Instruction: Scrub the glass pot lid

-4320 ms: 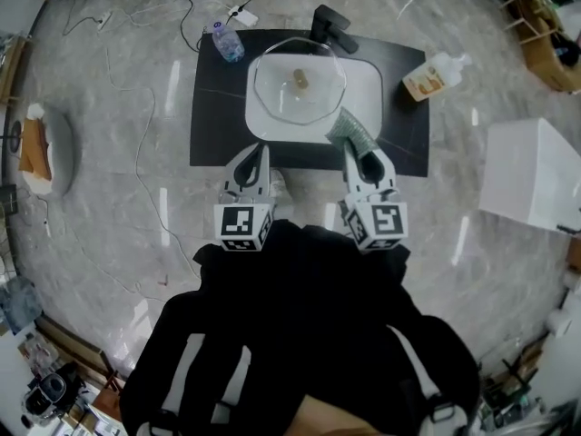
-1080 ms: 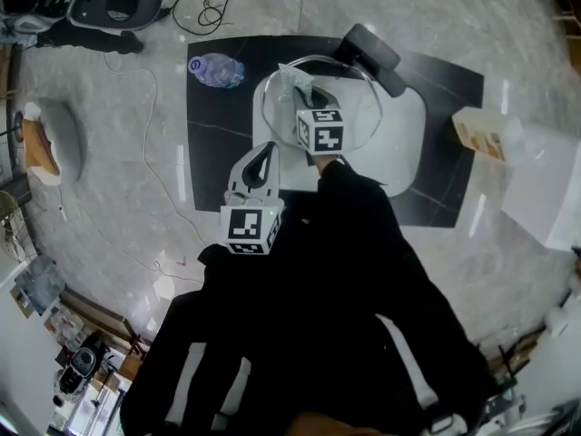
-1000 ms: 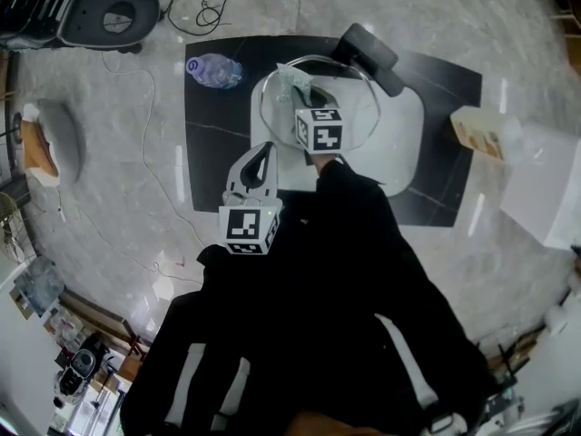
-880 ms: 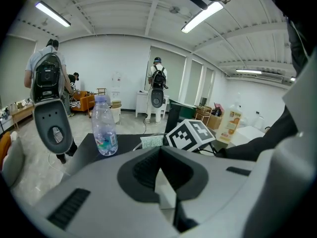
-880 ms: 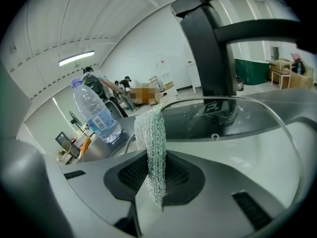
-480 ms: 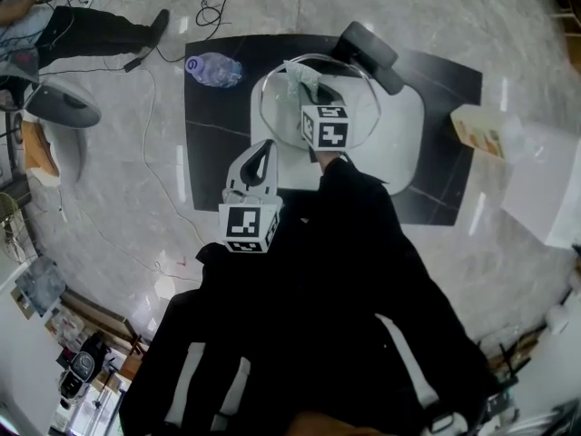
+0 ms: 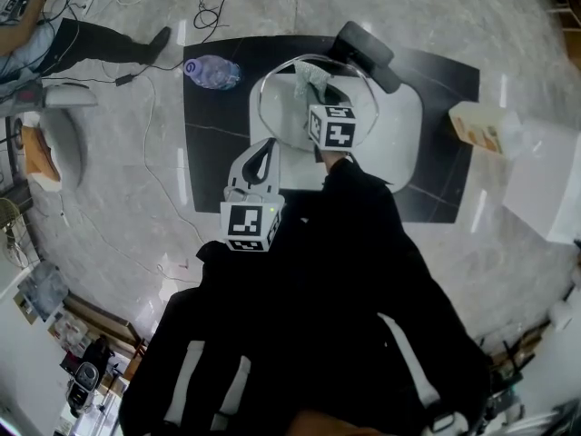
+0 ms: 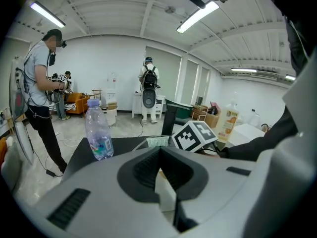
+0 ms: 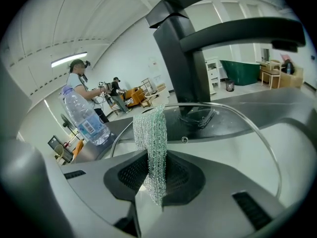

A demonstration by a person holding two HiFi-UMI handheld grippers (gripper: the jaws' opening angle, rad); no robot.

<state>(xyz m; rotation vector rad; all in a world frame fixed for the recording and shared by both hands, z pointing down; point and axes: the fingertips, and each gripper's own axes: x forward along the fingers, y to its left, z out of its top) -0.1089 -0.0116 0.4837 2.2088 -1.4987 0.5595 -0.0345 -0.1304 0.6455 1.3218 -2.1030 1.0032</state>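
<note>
My right gripper's [image 9: 153, 178] jaws are clenched on a silvery-green mesh scrubber [image 9: 150, 139]. A strip of it stands up out of them, over the near part of the glass pot lid [image 9: 213, 130]. I cannot tell whether the mesh is touching the glass. The lid lies across the white sink basin [image 7: 405, 121], its round rim just in front of the black faucet [image 9: 182, 53], and the basin is set into a black slab [image 7: 207, 130].

My left gripper [image 7: 264, 148] is pressed shut with nothing in it. It sits at the basin's near left corner, beside the lid and clear of it. In its own view, the right gripper's marker cube shows just ahead.

A clear water bottle [image 7: 214, 71] stands on the slab to the left of the basin. A soap bottle [image 7: 481, 131] stands off the slab's right edge, well apart from the lid.
</note>
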